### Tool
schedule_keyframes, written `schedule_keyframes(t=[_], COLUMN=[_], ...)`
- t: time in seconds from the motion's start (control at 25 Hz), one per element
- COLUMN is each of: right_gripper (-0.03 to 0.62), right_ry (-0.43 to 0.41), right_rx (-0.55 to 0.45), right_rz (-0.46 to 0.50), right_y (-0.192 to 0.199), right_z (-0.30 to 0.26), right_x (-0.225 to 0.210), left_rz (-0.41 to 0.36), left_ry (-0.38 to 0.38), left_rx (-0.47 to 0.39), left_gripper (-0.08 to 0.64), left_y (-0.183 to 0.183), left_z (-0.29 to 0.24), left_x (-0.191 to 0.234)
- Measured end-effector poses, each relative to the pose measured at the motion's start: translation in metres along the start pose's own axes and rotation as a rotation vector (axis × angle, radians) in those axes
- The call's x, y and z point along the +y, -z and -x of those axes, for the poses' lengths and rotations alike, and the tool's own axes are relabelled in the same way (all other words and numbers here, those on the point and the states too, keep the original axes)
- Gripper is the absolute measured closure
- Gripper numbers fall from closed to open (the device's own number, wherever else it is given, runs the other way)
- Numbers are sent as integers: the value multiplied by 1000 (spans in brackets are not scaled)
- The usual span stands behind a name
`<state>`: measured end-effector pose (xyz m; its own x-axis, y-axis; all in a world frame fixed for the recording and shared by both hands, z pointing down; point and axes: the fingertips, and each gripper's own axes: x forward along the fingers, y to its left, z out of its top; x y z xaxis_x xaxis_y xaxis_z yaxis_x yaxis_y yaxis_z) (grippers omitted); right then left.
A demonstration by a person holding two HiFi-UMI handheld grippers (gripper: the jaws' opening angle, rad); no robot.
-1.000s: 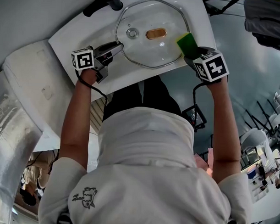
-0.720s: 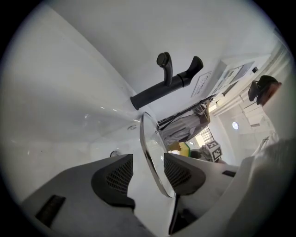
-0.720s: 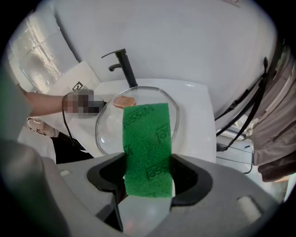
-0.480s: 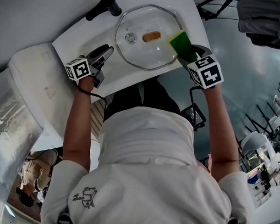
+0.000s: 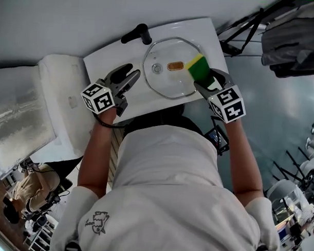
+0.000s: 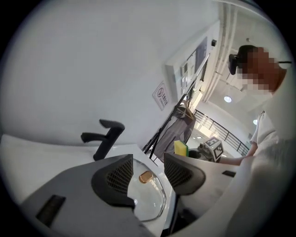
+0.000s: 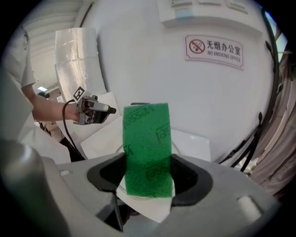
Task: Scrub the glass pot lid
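Scrub step looks paused or just ending, neither claw on the glass. The glass pot lid (image 5: 171, 75) lies flat in the white sink basin (image 5: 108, 56) at upper centre of the head view, amber knob (image 5: 175, 66) up, black faucet (image 5: 137, 33) just beyond it at upper left of the lid. The right gripper (image 5: 204, 80) is clamped on the green-and-yellow sponge (image 5: 197, 68). In the right gripper view both pads press the sponge's sides and the green scrub face sticks out past the tips. In the head view the sponge overlaps the lid's right rim, but the left gripper view shows it in the air above the basin, so I judge it off the glass. The left gripper (image 5: 129, 76) sits just left of the lid, at the basin's near-left edge. Its jaws have just been opening and now stand wide apart with nothing gripped. Only the lid shows through the gap, further off and untouched. Next move, if the scrubbing goes on: bring the sponge down with the green face flat on the glass, and close the left claw on the near rim first. A loose lid in a smooth basin would likely slide or spin under the strokes. Approach the rim edge-on, since the glass is thin and curved.
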<state>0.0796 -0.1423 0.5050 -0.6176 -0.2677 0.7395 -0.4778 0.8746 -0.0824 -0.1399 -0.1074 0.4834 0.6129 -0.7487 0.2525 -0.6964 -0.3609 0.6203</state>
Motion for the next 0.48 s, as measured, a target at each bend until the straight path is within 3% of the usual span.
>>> schedule_keyframes(t=[0.08,0.24,0.48], right_gripper=[295,295,295], right_ry=[5,-14,-49], right_rx=[-73,-173,-291], right_rz=[36,89,114], right_y=[-20,-48,-79], right_z=[10,37,67], right_x=[2,17,30], left_rz=[-47,-56,-190], left_ry=[-2,1,-47], left_rx=[-61,-194,-257], left_gripper=[354,364,486], left_y=[-23,-60,-79], left_z=[1,16,41], left_x=[-20,-75,-136])
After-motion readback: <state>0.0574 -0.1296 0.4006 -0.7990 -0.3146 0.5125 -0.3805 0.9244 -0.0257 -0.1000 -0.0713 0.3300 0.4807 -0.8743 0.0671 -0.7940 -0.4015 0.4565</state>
